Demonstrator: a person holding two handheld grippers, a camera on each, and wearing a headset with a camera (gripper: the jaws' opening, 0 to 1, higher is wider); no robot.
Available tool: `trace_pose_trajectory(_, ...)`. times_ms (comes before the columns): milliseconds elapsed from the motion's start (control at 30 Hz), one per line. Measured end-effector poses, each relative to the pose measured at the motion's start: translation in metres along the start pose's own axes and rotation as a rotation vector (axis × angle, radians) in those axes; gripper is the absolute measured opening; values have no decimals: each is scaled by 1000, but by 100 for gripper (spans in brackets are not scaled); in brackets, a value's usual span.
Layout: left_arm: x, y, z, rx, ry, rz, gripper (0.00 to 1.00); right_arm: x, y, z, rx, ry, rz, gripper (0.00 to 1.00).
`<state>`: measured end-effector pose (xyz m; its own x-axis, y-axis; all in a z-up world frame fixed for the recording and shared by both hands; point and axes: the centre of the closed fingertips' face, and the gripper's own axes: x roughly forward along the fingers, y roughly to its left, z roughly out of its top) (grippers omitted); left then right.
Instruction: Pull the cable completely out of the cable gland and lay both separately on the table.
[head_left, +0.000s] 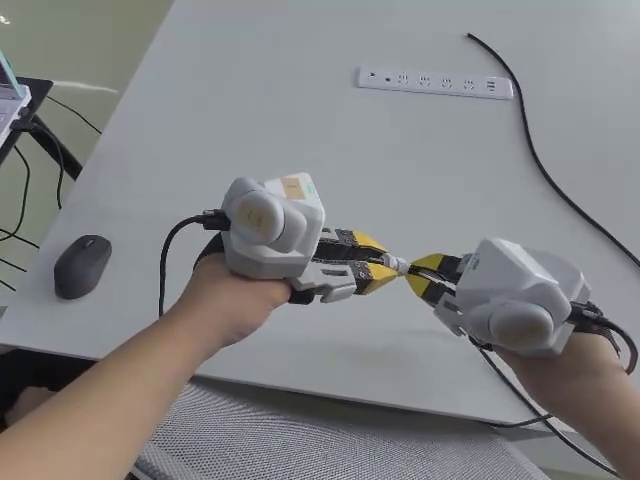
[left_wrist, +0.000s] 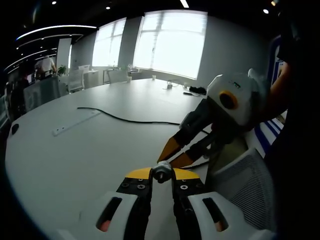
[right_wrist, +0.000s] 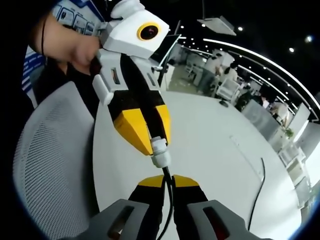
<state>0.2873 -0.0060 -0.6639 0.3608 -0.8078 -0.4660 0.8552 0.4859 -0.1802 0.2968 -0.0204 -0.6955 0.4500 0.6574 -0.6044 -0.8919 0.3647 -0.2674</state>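
Note:
A small white cable gland (head_left: 397, 266) hangs over the table's near edge between the two grippers, which meet tip to tip. My left gripper (head_left: 386, 268) comes in from the left, shut on the gland (left_wrist: 161, 171), which sits between its yellow tips (left_wrist: 161, 176). My right gripper (head_left: 414, 276) faces it from the right. In the right gripper view a thin black cable (right_wrist: 168, 189) leaves the gland (right_wrist: 160, 151) and runs between my right gripper's (right_wrist: 169, 183) shut jaws. The cable is still inside the gland.
A white power strip (head_left: 435, 82) lies at the table's far side, and a black cord (head_left: 545, 165) runs down the right. A dark mouse (head_left: 82, 265) sits near the left edge. A mesh chair (head_left: 300, 430) is below the near table edge (head_left: 330, 385).

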Motion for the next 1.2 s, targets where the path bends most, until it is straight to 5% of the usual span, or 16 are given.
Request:
trace_pose_trajectory(667, -8, 4, 12, -15, -51, 8, 15, -11, -18, -49, 214, 118, -75, 0)
trace_pose_trajectory(1200, -7, 2, 2, 2, -27, -19, 15, -14, -22, -44, 252, 129, -103, 0)
